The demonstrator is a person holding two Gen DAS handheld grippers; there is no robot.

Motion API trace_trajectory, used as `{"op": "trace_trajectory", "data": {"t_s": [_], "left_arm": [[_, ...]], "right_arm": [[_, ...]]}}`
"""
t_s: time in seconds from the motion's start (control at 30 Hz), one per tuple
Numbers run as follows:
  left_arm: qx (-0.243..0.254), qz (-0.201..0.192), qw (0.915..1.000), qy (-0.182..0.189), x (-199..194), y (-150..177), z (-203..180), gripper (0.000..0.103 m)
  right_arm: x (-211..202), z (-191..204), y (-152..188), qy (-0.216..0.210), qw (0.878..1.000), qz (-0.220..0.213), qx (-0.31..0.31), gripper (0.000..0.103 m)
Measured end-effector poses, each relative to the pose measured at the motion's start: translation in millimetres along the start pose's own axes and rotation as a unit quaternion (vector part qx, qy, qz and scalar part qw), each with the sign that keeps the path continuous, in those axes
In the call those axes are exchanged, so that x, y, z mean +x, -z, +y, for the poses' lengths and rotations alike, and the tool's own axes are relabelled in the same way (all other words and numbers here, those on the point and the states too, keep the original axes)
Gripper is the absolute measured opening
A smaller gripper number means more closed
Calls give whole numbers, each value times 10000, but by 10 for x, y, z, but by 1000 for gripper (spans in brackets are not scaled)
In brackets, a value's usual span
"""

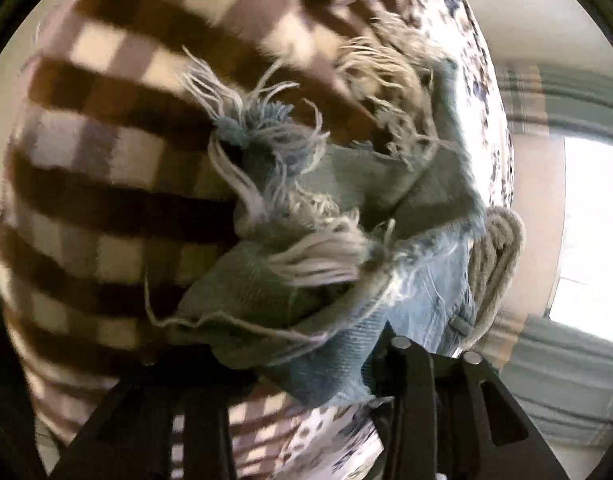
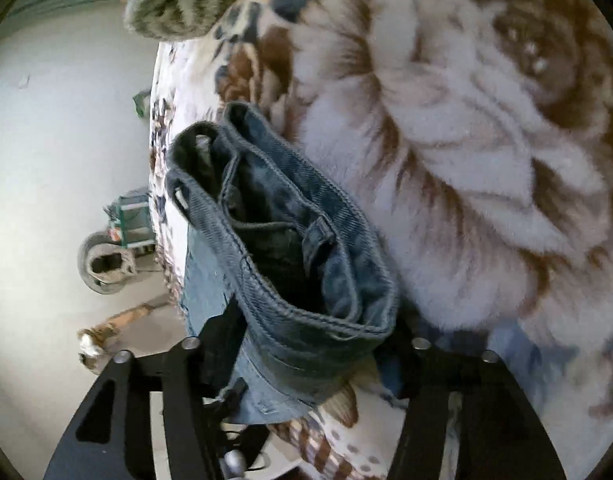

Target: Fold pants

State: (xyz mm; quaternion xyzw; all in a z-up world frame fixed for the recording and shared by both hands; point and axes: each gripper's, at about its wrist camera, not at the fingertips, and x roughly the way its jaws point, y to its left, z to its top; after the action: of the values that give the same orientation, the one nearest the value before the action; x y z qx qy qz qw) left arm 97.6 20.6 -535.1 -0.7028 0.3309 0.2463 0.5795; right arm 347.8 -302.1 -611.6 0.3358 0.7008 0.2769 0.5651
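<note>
1 pair of jeans (image 2: 290,248), 2 grippers (image 1: 302,364) (image 2: 306,344), 1 blanket (image 2: 466,160).

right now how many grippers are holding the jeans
2. The left gripper clamps the frayed hem end of the jeans; the right gripper grips the folded waistband end. The contact points are partly hidden by denim.

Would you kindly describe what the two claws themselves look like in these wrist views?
Both are matte black. The right claw has two flat, angular arms with slot-shaped cutouts and round silver bolt heads near the tips. The left claw shows the same black arms and silver bolts. No cables, markings or sleeves are visible.
</note>
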Motion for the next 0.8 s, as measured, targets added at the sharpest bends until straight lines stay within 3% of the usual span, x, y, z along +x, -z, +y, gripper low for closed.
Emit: {"op": "trace_trajectory", "data": {"t_s": [0.07, 0.17, 0.27, 0.3, 0.33, 0.4, 0.43, 0.6, 0.8], "left_arm": [[-113, -67, 9997, 204, 7, 13, 40, 53], [-202, -118, 9992, 337, 39, 8, 5, 64], [-303, -190, 9990, 264, 102, -55, -41, 64], [-406, -235, 9985, 285, 128, -85, -50, 64], [-512, -317, 9977, 317, 124, -94, -55, 63], [-552, -415, 9972, 299, 42, -26, -23, 44], [-524, -468, 9970, 337, 5, -12, -51, 28], [-38, -600, 9979, 234, -204, -14, -427, 23], [508, -464, 9976, 102, -490, -79, -1015, 21]], "right_arm": [[82, 18, 1, -33, 9998, 44, -210, 75], [174, 134, -35, -118, 9986, 85, -515, 87], [270, 241, -14, -54, 9980, 87, -624, 87], [277, 250, -6, -30, 9983, 47, -576, 84], [272, 255, -12, -20, 9989, -31, -465, 74], [209, 201, -53, -65, 9996, -117, -256, 52], [199, 209, -48, -64, 9996, -163, -229, 49], [53, 348, 65, 110, 9993, -357, -96, 42], [-254, 774, 115, 25, 9986, -532, 27, 40]]}}
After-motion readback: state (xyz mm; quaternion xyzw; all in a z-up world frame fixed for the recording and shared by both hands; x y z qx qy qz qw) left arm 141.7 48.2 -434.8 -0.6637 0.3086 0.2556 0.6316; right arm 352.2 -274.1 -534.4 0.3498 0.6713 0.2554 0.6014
